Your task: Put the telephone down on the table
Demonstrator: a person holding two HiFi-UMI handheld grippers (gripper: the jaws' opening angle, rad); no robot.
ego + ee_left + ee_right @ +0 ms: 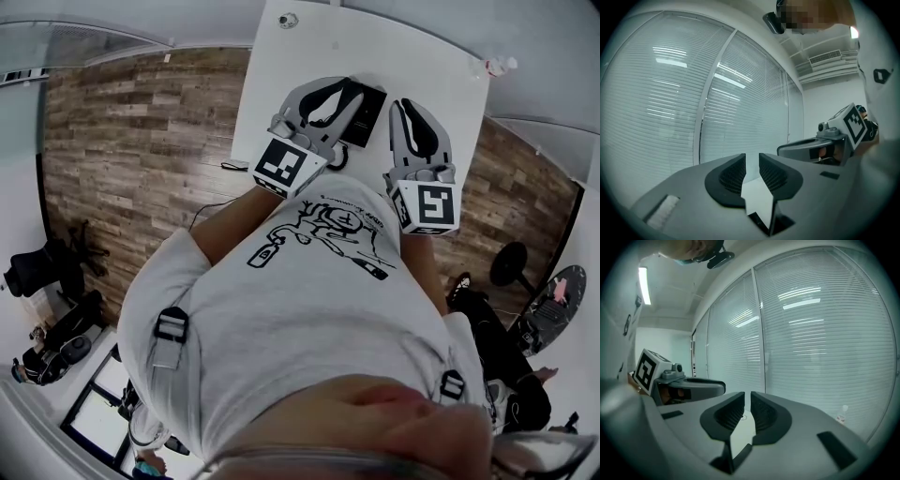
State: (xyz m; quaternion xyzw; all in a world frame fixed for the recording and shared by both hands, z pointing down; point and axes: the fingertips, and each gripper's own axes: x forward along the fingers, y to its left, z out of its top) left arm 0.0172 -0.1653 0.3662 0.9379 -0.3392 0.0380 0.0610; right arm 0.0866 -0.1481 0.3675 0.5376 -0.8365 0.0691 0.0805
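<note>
The black telephone (372, 118) lies on the white table (281, 84), partly hidden under my left gripper (354, 92). Its cord (339, 161) hangs by the table's near edge. My left gripper (751, 169) is shut, with nothing between its pads and only white tabletop showing beyond them. My right gripper (403, 105) hovers beside it to the right, above the table, apart from the telephone. The right gripper (746, 409) is also shut and empty. Both grippers point roughly level toward a wall of window blinds.
A small clear bottle (498, 66) stands at the table's far right corner. A small round fitting (288, 19) sits near the table's far edge. Wooden floor (141, 141) lies to the left, with chairs (42, 272) and a round stool base (511, 262) around.
</note>
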